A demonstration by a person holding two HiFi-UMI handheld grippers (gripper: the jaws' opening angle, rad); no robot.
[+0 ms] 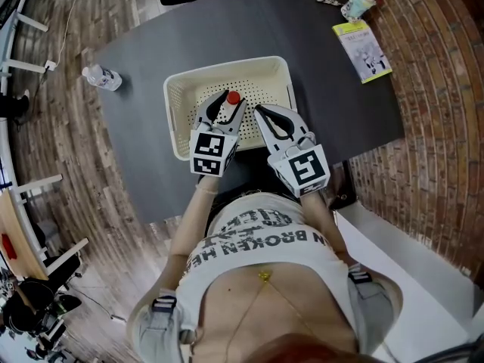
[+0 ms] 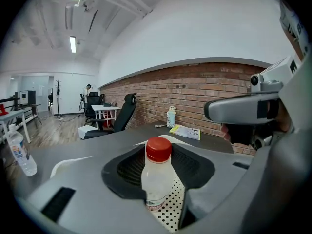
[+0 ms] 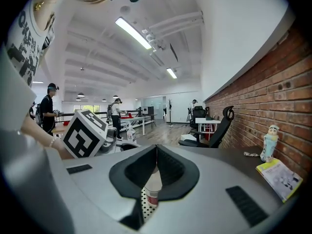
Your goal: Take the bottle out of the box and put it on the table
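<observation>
A clear bottle with a red cap (image 1: 231,100) stands upright in the cream perforated box (image 1: 175,91) on the dark table (image 1: 136,59). My left gripper (image 1: 231,104) is open, one jaw on each side of the bottle, with gaps showing between pads and bottle. In the left gripper view the bottle (image 2: 157,174) rises between the dark pads, over the box's dotted floor. My right gripper (image 1: 259,110) hangs shut just to the right, over the box's near part. In the right gripper view its jaws (image 3: 156,147) meet, and the bottle (image 3: 153,186) shows through the gap below them.
A second clear bottle (image 1: 102,76) lies at the table's far left. A yellow booklet (image 1: 363,48) and a small figurine cup (image 1: 359,2) sit at the far right corner. A black office chair (image 2: 124,113) stands beyond the table. The brick wall runs along the right.
</observation>
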